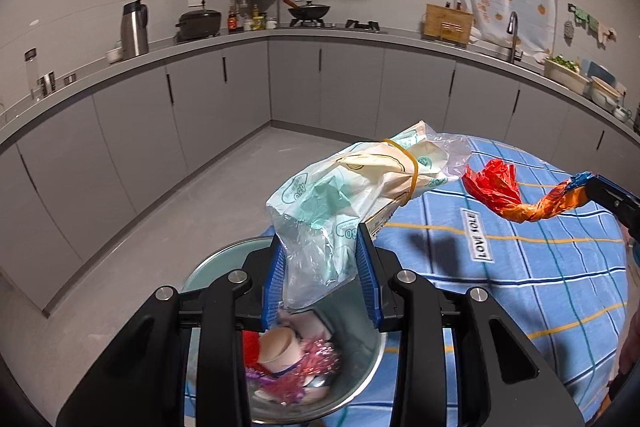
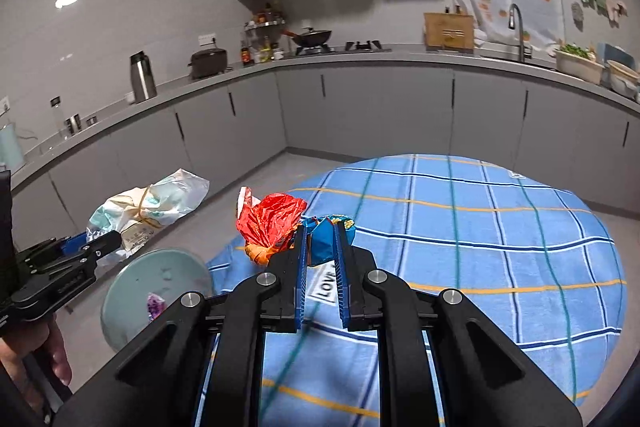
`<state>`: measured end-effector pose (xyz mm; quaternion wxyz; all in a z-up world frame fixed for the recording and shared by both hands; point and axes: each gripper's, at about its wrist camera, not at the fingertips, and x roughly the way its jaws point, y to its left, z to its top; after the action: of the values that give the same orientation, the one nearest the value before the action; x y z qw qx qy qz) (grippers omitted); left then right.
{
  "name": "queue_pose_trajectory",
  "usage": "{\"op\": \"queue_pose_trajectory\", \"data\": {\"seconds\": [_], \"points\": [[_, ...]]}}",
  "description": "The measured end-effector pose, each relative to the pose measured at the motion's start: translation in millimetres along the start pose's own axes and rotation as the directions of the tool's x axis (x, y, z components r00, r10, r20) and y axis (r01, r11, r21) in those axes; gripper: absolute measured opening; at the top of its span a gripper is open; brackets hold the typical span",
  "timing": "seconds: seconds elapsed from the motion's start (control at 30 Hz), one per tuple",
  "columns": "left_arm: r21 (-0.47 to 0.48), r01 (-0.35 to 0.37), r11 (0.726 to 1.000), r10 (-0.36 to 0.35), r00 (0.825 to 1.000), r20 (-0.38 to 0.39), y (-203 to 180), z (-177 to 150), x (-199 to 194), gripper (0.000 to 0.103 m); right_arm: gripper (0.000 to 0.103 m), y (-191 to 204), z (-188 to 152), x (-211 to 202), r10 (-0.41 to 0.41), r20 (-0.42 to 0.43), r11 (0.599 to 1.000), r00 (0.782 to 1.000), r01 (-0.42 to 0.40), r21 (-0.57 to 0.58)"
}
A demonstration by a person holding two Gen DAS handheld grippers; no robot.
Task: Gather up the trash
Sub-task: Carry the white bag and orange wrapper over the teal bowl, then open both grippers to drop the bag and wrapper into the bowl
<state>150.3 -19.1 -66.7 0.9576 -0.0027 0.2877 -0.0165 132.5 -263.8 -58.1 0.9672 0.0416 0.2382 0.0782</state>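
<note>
I have both pieces of trash in hand and neither is in the bin yet. My left tongs (image 1: 322, 267) are clamped on a crumpled clear plastic bag (image 1: 352, 187) with green print and a yellow rubber band round its far end; it sticks forward and up from between the blue pads, held directly above the round bin (image 1: 372, 363) — a metal-walled pail standing at the left edge of the desk (image 1: 540, 267), which wears a blue checked cloth. My right tongs (image 2: 320, 243) are pinched almost shut on a twisted snack wrapper (image 2: 272, 219), red and orange at its loose end, blue where the pads grip it. In the right wrist view the wrapper hangs over the cloth's near-left edge, beside the bin rather than over it.

The bin already holds some rubbish: a paper cup (image 1: 280, 347), pink tinsel (image 1: 312, 359), something red, and other scraps I cannot make out. I judge the collecting to be well along. What is left, as far as I can see, is to drop the bag, bring the wrapper over the opening and let it go too — the visible cloth shows no other loose trash, though parts of the desk are hidden behind the tongs.
</note>
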Motion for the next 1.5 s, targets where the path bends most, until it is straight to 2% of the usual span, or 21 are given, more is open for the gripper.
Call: {"op": "queue_pose_trajectory", "data": {"seconds": [0.7,1.03,1.23,1.27,1.33,1.4,1.5], "points": [[-0.1,-0.136,0.986,0.133,0.99,-0.036,69.0,-15.8,-1.7,0.034,0.014,76.1,-2.6,13.0,0.119,-0.027,0.986,0.993,-0.121,-0.114],[-0.133,-0.162,0.978,0.154,0.986,-0.067,86.6,-26.1,3.8,0.036,0.014,110.1,-6.4,32.8,0.148,-0.073,0.969,0.986,-0.159,-0.187],[-0.135,-0.153,0.979,0.141,0.986,-0.089,88.4,-31.4,11.6,0.043,0.014,125.6,-12.3,55.1,0.149,-0.115,0.96,0.982,-0.172,-0.219],[-0.135,-0.15,0.979,0.138,0.986,-0.093,88.5,-32.1,12.9,0.045,0.015,127.8,-14.0,58.1,0.147,-0.118,0.959,0.982,-0.171,-0.226],[-0.136,-0.147,0.98,0.135,0.987,-0.092,89.1,-32.9,13.2,0.054,0.018,130.7,-17.0,61.6,0.162,-0.12,0.957,0.98,-0.185,-0.224],[-0.13,-0.147,0.981,0.136,0.987,-0.089,88.8,-33.4,13.3,0.062,0.042,130.6,-19.1,65.0,0.17,-0.12,0.957,0.978,-0.193,-0.216],[-0.127,-0.146,0.981,0.136,0.987,-0.085,88.3,-33.6,11.5,0.068,0.044,128.0,-20.8,66.9,0.176,-0.124,0.958,0.977,-0.199,-0.206]]}}
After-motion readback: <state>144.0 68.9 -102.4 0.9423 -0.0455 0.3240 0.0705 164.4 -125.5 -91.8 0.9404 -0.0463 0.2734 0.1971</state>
